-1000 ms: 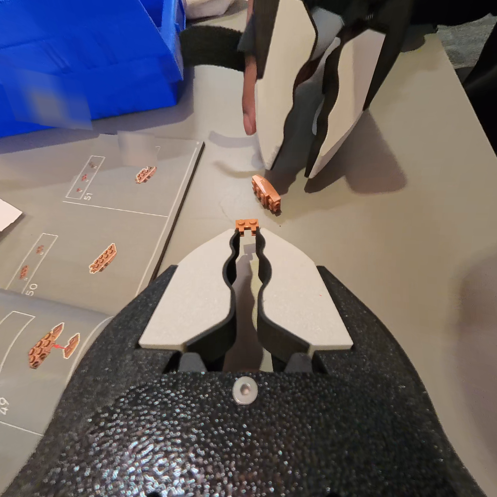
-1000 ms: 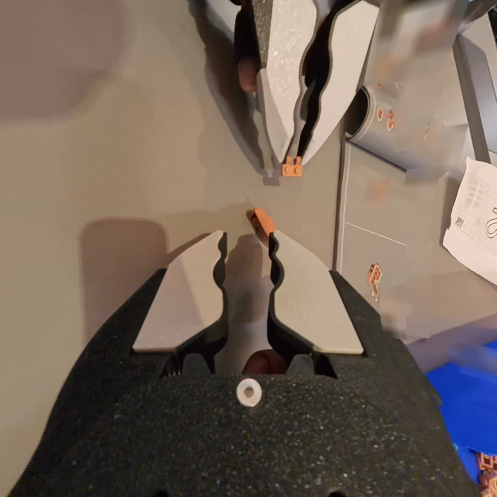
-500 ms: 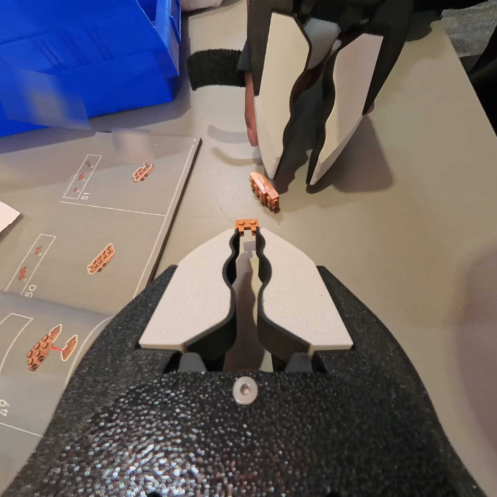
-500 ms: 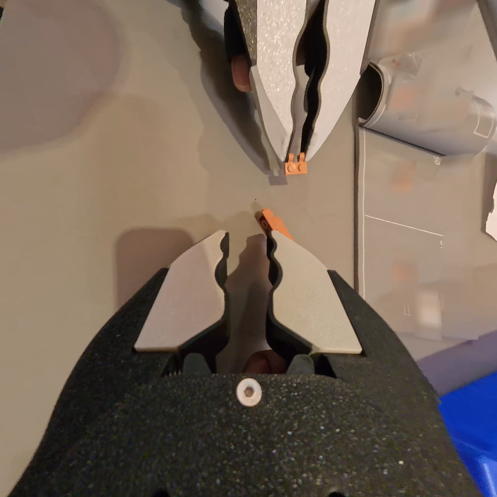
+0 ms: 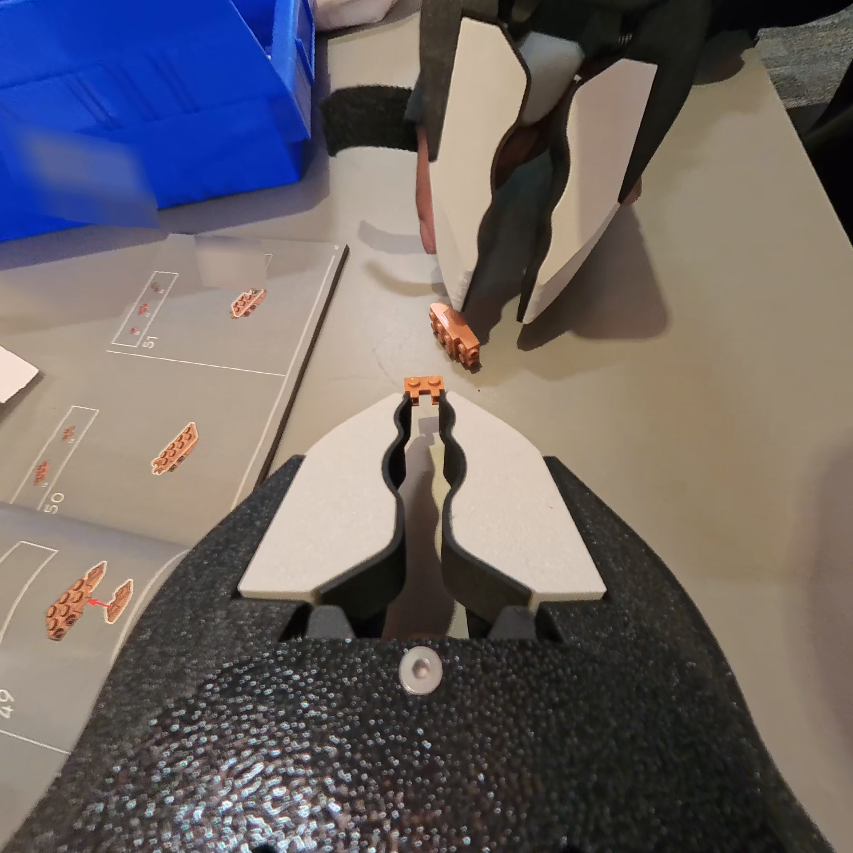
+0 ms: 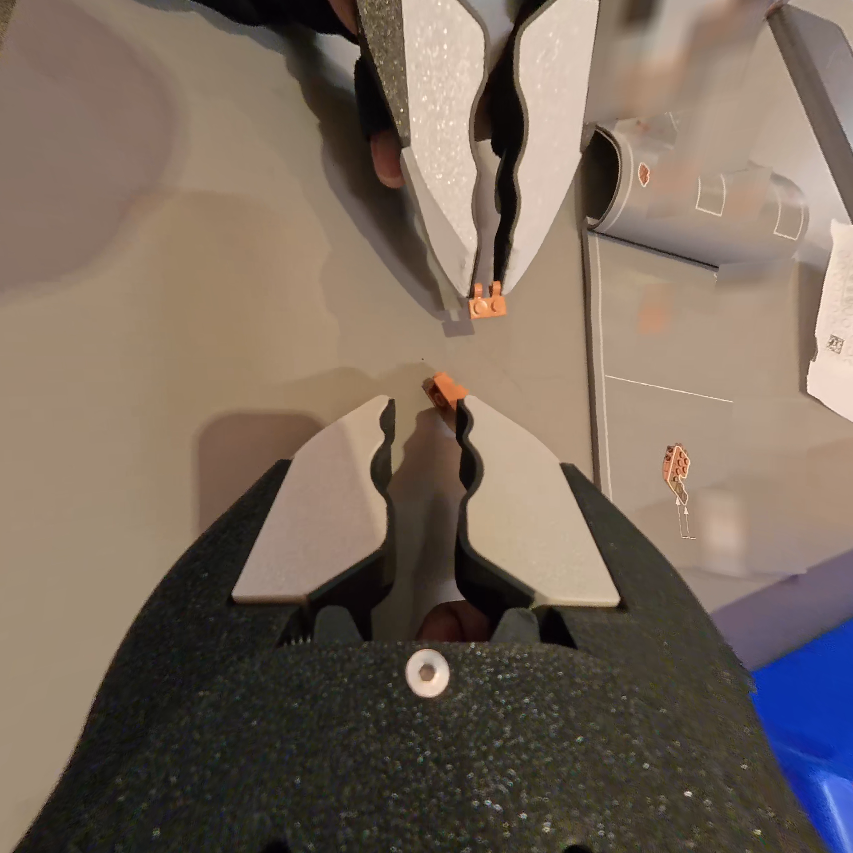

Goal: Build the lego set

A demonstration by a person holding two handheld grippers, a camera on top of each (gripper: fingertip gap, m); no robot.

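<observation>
The left gripper (image 5: 423, 398) is nearly closed on a small orange two-stud plate (image 5: 423, 386), its fingertips pinching the two little prongs at the plate's back edge so the studded part juts out in front, level and clear of the bench (image 5: 646, 461). The right gripper (image 6: 424, 406) stands partly open with nothing in its grasp; its right fingertip is just beside, perhaps touching, a longer brown brick assembly (image 6: 444, 390) that lies tipped on its side on the bench, studs facing sideways. The assembly is beside that finger and not between the two, so the jaws straddle only bare bench. For a sound hold on the assembly, the open jaws would best be centred over it, so that one pad meets each long face, before they close; closing from this offset would likely nudge it along the bench. The plate's hold is shallow, on the prongs only, so it looks liable to twist under any sideways load. An open instruction booklet (image 5: 184, 369) lies to the left, with a blue bin (image 5: 138, 115) behind it.
</observation>
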